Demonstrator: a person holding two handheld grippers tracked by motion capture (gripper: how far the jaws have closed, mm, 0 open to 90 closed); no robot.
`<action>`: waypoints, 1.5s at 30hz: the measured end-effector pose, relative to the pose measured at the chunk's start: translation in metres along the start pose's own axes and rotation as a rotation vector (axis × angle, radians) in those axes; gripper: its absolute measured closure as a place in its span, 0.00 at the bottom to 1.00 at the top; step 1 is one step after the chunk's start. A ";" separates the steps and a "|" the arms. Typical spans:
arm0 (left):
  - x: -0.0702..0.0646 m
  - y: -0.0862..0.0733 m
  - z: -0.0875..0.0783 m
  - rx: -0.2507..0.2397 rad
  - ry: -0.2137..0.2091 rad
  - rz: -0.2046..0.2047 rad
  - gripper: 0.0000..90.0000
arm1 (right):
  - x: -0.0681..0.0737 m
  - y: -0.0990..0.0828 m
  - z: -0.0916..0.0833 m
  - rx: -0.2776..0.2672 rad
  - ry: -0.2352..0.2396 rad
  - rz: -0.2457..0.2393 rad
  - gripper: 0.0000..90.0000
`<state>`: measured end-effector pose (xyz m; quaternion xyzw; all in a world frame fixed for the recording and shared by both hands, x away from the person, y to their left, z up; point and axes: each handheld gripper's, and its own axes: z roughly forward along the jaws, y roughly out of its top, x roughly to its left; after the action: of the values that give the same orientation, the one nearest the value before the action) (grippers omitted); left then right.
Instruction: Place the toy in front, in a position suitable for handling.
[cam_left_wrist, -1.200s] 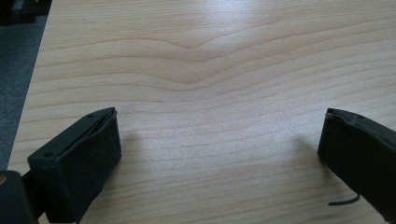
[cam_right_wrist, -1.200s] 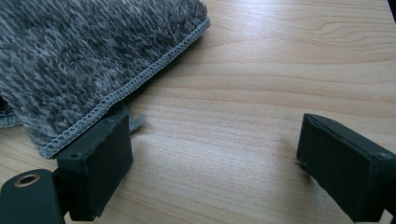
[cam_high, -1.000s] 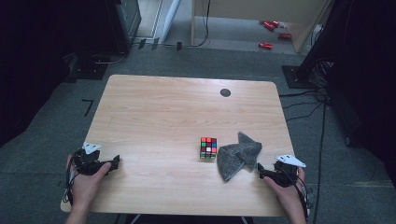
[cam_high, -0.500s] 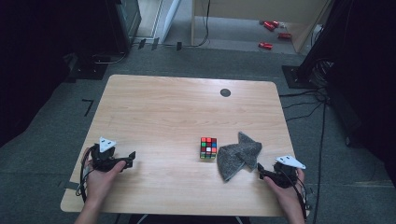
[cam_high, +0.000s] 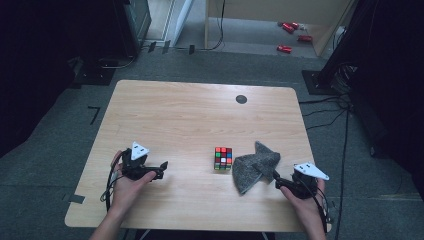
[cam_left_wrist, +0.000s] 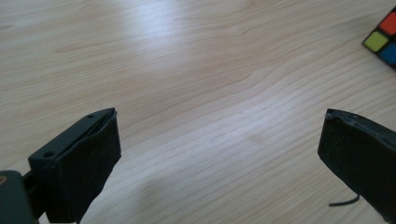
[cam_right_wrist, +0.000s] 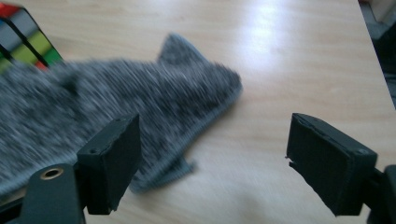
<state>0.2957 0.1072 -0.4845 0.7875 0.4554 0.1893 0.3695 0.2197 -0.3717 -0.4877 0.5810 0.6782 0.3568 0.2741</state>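
Note:
A colour cube (cam_high: 223, 158) stands on the wooden table (cam_high: 200, 115), right of centre. A grey knitted cloth (cam_high: 255, 167) lies crumpled just to its right. My left gripper (cam_high: 162, 167) hovers left of the cube, pointing at it, jaws wide open over bare wood (cam_left_wrist: 217, 126); the cube's corner (cam_left_wrist: 383, 39) shows far ahead. My right gripper (cam_high: 272, 175) is at the cloth's near right edge. Its jaws have just been closing a little but stand open (cam_right_wrist: 215, 126). The cloth (cam_right_wrist: 116, 102) lies ahead of them and behind the left fingertip (cam_right_wrist: 114, 158), unpinched. The cube (cam_right_wrist: 28, 39) sits beyond.
A small black disc (cam_high: 241, 99) is set in the table near its far edge. Cables (cam_high: 325, 120) and dark stands surround the table on the grey floor. The table's near edge lies just behind both hands.
My left hand has moved right along the near side toward the cube. My right gripper has lifted slightly at the cloth's edge. Cube and cloth lie where they were.

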 end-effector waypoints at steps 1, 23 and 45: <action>-0.003 0.003 0.003 -0.002 -0.010 0.003 0.00 | 0.005 0.007 0.002 -0.014 0.019 -0.004 0.22; -0.051 0.028 0.037 -0.038 -0.205 0.135 0.00 | 0.065 0.045 0.036 -0.026 0.217 -0.084 0.79; -0.090 0.026 0.070 -0.003 -0.298 0.271 0.09 | 0.107 0.048 0.080 0.053 0.312 -0.149 0.79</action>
<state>0.3086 -0.0071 -0.5079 0.8603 0.2854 0.1191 0.4053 0.2928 -0.2494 -0.4923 0.4737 0.7629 0.4033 0.1757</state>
